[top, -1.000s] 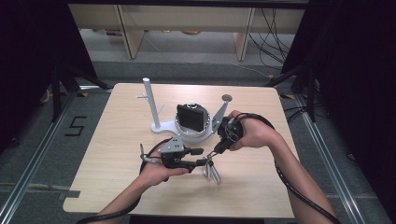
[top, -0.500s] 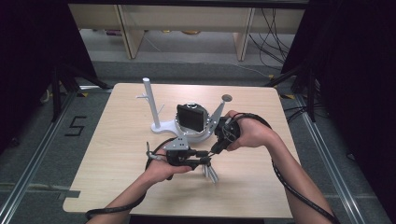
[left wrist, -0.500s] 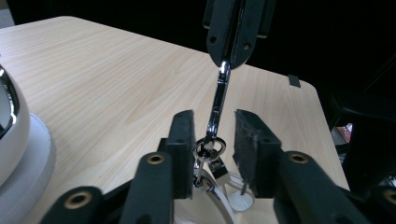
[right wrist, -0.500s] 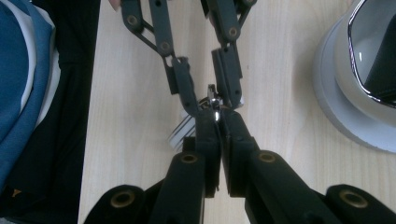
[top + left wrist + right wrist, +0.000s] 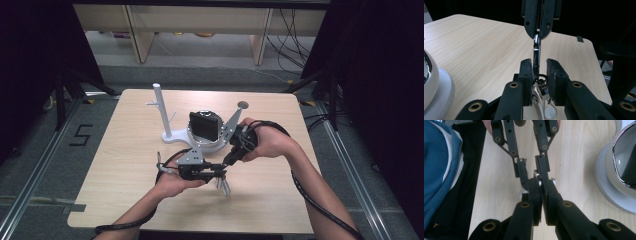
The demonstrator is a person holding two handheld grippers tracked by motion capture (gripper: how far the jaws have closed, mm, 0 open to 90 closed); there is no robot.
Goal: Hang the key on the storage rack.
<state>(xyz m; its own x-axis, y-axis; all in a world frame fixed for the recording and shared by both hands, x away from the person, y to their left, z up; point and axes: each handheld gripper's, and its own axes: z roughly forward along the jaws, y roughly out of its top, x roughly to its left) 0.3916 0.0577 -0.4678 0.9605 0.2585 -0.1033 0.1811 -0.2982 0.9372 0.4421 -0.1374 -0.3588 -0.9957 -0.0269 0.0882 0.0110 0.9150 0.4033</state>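
A silver metal clip (image 5: 536, 50) with a ring and small keys (image 5: 224, 186) dangling below hangs over the table's middle. My right gripper (image 5: 228, 162) comes in from the right and is shut on the clip's top end (image 5: 537, 173); it shows as the upper jaws (image 5: 539, 35) in the left gripper view. My left gripper (image 5: 539, 66) reaches in from the left, and its jaws have just been closing with the clip between them. One pad (image 5: 527, 72) lies against the clip, with a gap to the other pad.
Behind the grippers stand a white pole stand (image 5: 160, 112) and a black screen on a round white base (image 5: 212, 146), with a grey arm bearing a disc (image 5: 235, 120) beside it. The base (image 5: 610, 180) is close on one side. A wooden table (image 5: 125, 150) lies all around.
The left gripper's jaws have drawn in around the lower part of the clip. Both hands have stayed where they were, and the right gripper keeps its hold.
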